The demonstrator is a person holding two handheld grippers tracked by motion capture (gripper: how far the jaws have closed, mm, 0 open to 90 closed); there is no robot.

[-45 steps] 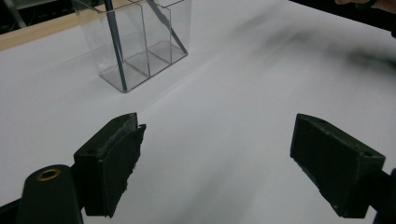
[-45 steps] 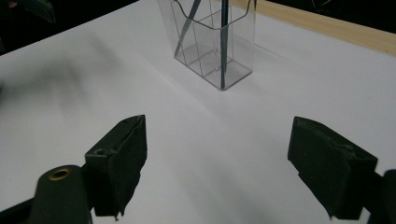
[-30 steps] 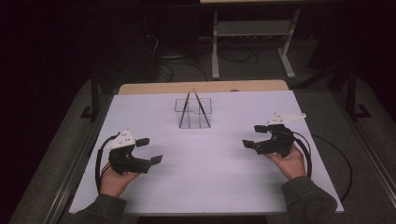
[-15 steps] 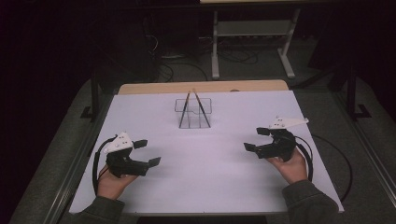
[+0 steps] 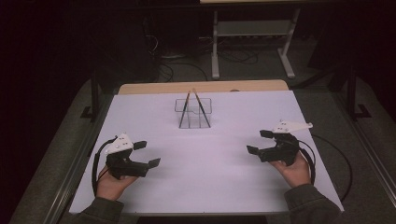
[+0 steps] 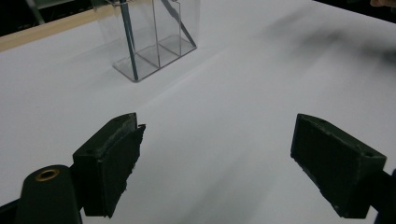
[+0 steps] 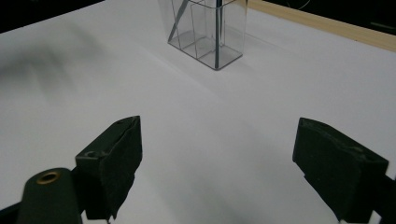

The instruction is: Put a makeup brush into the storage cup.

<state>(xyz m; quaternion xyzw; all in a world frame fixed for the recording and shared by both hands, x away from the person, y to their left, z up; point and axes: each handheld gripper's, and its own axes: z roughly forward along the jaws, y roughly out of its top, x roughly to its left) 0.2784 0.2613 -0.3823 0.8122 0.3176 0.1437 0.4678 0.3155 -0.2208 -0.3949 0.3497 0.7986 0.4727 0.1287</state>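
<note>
Your left gripper (image 5: 147, 154) and right gripper (image 5: 259, 142), jaws apart and empty, flank open white desk (image 5: 205, 158), with the clear holder (image 5: 194, 113) and its two pencils (image 5: 186, 108) well apart near the far edge.

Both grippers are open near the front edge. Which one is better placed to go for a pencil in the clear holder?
Probably the left gripper, by a small margin: the clear holder sits slightly left of centre, and the left-hand pencil leans toward that side. The right gripper, equally open, looks a bit farther away.

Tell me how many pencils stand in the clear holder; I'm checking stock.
2: one pencil leans from the clear holder's left side, the other pencil from its right, tips crossing above.
</note>
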